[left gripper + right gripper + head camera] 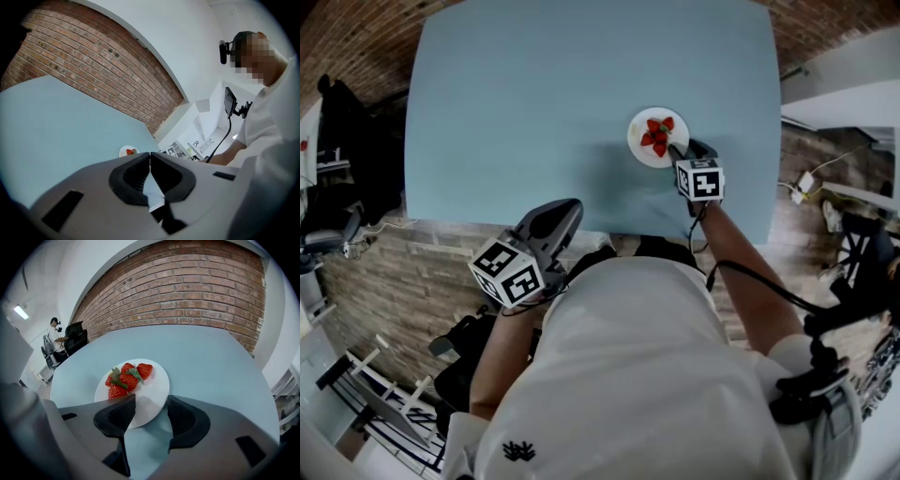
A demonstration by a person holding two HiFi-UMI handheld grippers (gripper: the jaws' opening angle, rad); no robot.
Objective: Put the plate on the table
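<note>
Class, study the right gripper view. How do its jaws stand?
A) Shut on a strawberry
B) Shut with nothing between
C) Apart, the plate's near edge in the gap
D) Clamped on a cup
C: the right gripper has its jaws wide apart, with the near edge of the plate in the gap, lying on the table.

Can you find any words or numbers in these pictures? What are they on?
"R", perhaps: a tiny dark mark on something white in the background, too small to be sure.
Marker cubes: black-and-white squares only, no letters.
Shirt emblem: a small black shape, no words.
Plate: nothing printed on it.
</note>
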